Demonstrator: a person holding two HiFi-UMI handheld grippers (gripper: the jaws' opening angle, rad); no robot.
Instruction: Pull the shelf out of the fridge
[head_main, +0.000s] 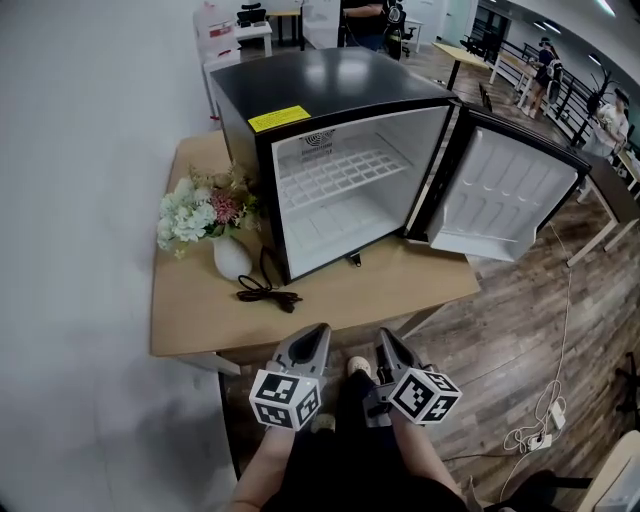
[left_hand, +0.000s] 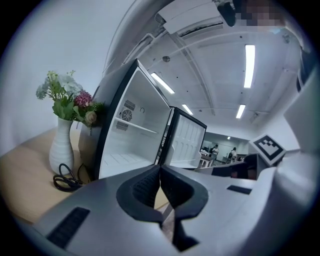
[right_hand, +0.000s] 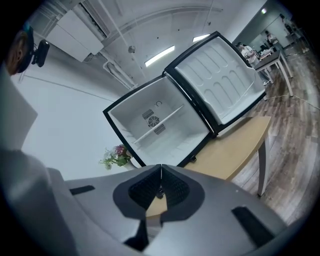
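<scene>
The white wire shelf (head_main: 338, 172) is sitting inside the open black mini fridge (head_main: 330, 90) on the wooden counter (head_main: 200, 300); left tool (head_main: 320, 332) and right tool (head_main: 386, 340) are hovering well short, jaws together, empty, pulling not begun

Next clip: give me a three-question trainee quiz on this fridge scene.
1. True or false: the fridge door is open.
2. The shelf is: A inside the fridge; B gripped in jaws; C missing.
3. Fill in: the left gripper and right gripper jaws are both ____, holding nothing.
Key: 1 true; 2 A; 3 shut.
</scene>
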